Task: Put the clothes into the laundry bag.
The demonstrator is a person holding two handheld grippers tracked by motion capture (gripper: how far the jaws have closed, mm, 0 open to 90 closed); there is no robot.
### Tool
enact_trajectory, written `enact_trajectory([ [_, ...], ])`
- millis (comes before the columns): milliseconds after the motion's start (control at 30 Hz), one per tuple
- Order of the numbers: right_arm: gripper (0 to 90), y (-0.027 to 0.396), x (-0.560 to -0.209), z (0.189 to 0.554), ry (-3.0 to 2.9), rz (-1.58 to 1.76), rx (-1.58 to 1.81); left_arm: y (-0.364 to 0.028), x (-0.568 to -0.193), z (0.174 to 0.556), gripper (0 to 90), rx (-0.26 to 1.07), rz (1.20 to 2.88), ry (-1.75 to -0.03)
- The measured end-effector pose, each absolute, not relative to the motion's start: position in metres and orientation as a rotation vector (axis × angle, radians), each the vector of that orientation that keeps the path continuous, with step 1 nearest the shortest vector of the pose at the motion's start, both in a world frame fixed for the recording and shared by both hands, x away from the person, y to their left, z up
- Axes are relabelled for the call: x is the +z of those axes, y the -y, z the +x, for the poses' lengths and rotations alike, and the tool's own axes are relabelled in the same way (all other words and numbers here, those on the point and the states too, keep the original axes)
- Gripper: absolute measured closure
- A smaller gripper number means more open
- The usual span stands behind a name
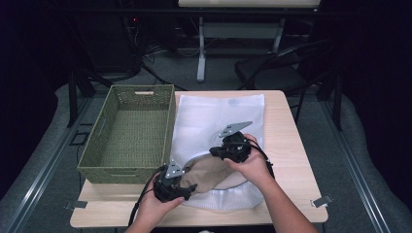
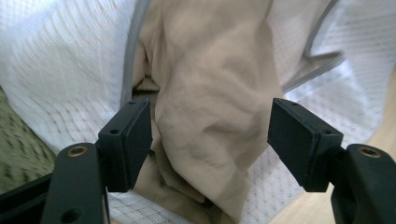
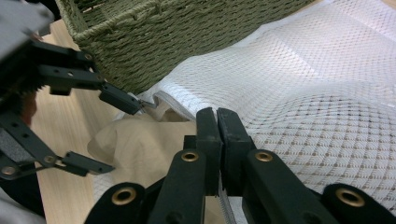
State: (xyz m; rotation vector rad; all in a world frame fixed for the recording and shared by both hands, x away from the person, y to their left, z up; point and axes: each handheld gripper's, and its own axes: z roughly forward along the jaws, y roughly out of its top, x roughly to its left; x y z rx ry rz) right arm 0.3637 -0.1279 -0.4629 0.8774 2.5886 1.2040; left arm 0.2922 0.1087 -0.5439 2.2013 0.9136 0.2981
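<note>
A white mesh laundry bag [image 1: 218, 114] lies flat on the wooden table, its mouth toward me. A beige cloth [image 1: 209, 174] pokes out of that mouth. My right gripper [image 1: 214, 151] is shut on the bag's upper rim and holds it lifted; in the right gripper view its jaws [image 3: 217, 116] pinch the zipper edge of the mesh [image 3: 303, 93]. My left gripper [image 1: 192, 187] is at the cloth's near end. In the left gripper view its jaws [image 2: 210, 126] stand open on both sides of the beige cloth [image 2: 210, 70], with the pads off the fabric.
A green woven basket [image 1: 126, 167] stands to the left of the bag, close against it, and looks empty. The table's front edge [image 1: 194, 221] is just below my hands. A dark folding chair [image 1: 272, 68] stands behind the table.
</note>
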Motion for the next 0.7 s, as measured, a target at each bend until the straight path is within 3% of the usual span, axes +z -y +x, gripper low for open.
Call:
enact_trajectory([
  [167, 88.3, 0.128, -0.463, 0.364, -2.588, 0.878, 1.208, -0.104, -0.557, 0.294, 31.0, 0.283, 2.228, -0.924],
  [467, 88.3, 0.127, -0.464, 0.363, -2.593, 0.872, 1.201, -0.091, -0.572, 0.292, 43.6, 0.296, 2.31, -0.893],
  [600, 88.3, 0.128, -0.464, 0.364, -2.591, 0.876, 1.205, -0.092, -0.572, 0.293, 54.5, 0.301, 2.297, -0.9],
  [700, 88.4, 0.128, -0.463, 0.364, -2.596, 0.873, 1.198, -0.094, -0.572, 0.292, 69.2, 0.286, 2.276, -0.896],
])
